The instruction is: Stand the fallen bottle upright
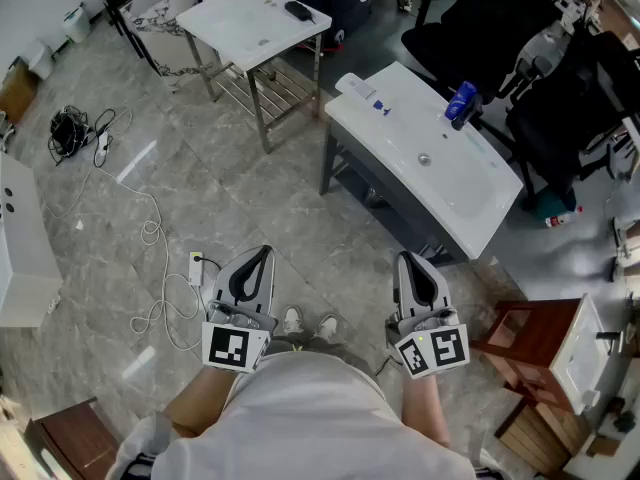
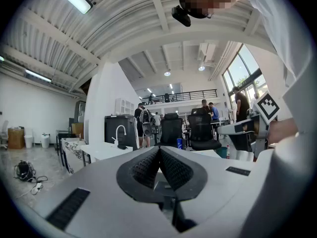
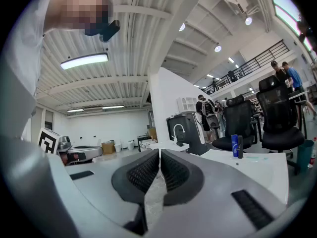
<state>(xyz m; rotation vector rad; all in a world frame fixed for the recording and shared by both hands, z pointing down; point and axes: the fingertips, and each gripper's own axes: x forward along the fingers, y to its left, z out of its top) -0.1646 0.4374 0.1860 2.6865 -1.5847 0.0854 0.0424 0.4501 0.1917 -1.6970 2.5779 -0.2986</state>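
Observation:
A white bottle (image 1: 362, 90) with a blue label lies flat at the far left end of the long white sink counter (image 1: 450, 188). A blue bottle (image 1: 461, 102) stands farther right on the counter, and the right gripper view shows this blue bottle (image 3: 235, 146) upright beside a dark one. My left gripper (image 1: 262, 258) and right gripper (image 1: 407, 264) are held level close to my body, well short of the counter. Both are shut with nothing between the jaws, which meet at the tips in the left gripper view (image 2: 158, 150) and the right gripper view (image 3: 159, 153).
A second white table (image 1: 255, 18) stands at the back left with a dark object on it. A cable (image 1: 150, 233) and a power strip (image 1: 196, 266) lie on the marble floor. Black office chairs (image 1: 480, 28) stand behind the counter, and a wooden cabinet (image 1: 530, 353) is at the right.

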